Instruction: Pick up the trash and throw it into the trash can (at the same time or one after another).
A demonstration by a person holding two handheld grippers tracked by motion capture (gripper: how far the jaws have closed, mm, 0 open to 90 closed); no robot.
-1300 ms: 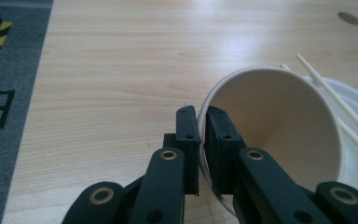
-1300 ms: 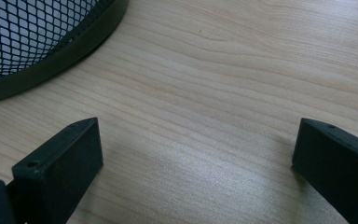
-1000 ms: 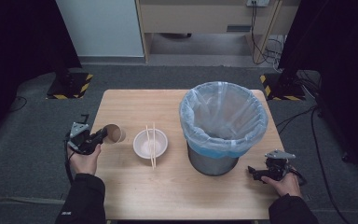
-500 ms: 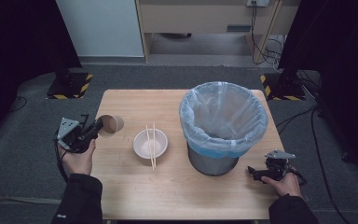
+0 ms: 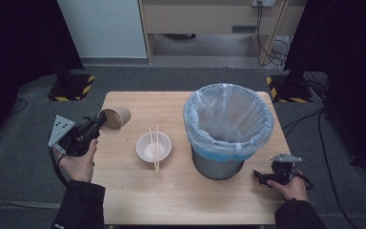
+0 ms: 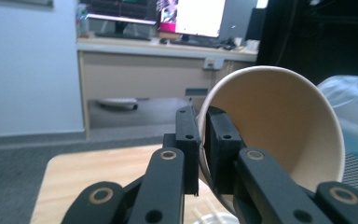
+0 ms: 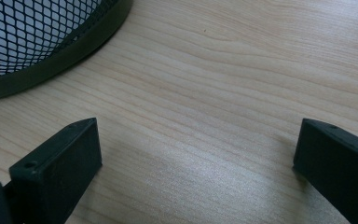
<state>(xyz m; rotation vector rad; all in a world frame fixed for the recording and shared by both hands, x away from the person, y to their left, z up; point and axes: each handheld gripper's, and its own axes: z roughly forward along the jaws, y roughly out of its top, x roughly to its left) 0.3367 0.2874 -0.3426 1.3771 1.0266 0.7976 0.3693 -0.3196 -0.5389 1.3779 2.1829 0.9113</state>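
Observation:
A brown paper cup [image 5: 114,119] hangs in the air over the table's left edge, tipped on its side with its mouth facing right. My left gripper [image 5: 96,125] is shut on the cup's rim; in the left gripper view the two jaws pinch the cup [image 6: 279,135] wall, one pad inside and one outside. A white bowl [image 5: 153,146] with a pair of chopsticks [image 5: 154,149] laid across it sits mid-table. My right gripper [image 5: 263,177] rests low on the table at the right front, beside the bin, its jaws wide apart with bare wood between them [image 7: 196,154].
A metal mesh bin [image 5: 228,128] lined with a pale blue bag stands right of the bowl; its base [image 7: 37,51] lies just ahead of my right gripper. The wooden table [image 5: 171,195] has bare room along its front. Dark floor surrounds it.
My left gripper has lifted the cup off the table and carried it up and slightly left, tipping it sideways. The right gripper has stayed still.

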